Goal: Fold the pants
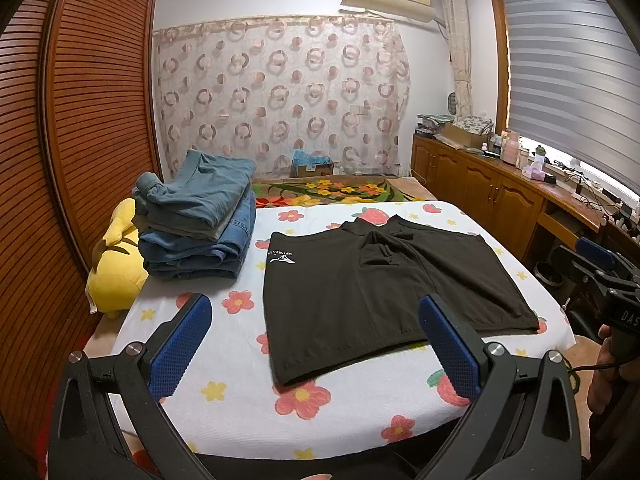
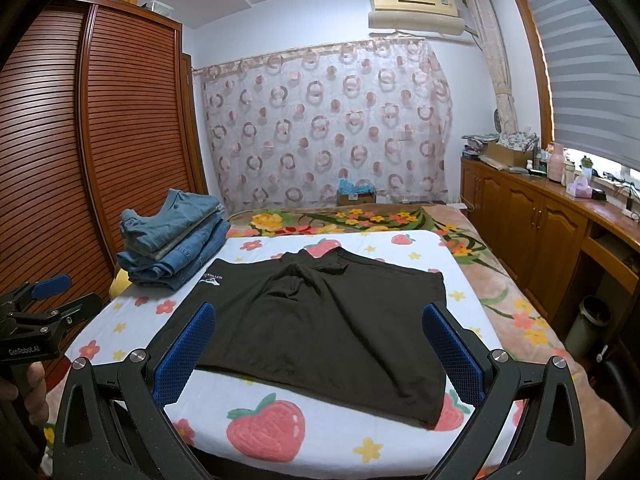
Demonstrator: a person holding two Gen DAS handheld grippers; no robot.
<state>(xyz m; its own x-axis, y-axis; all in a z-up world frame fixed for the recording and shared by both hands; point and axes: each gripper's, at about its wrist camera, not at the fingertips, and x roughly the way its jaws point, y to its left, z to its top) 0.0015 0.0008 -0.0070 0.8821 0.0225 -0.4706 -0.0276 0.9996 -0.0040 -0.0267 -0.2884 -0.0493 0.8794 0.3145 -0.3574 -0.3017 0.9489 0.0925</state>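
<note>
I see the black shorts [image 2: 320, 320] flat beside the jeans pile [image 2: 172, 244]: soft, light, probably slippery. I would pinch the waistband corners. Left gripper [image 1: 316, 344] and right gripper [image 2: 320, 356] are both wide open, holding nothing.

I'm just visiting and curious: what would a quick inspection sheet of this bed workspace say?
Surface: floral white cover on the bed.
Job's things: black shorts spread flat, unfolded.
Clutter: stack of folded jeans; yellow plush toy beside it.
Grippers: left gripper and right gripper both open, holding nothing.
Cables: cords on the window counter.
Surroundings: wardrobe, curtain, air conditioner.
</note>
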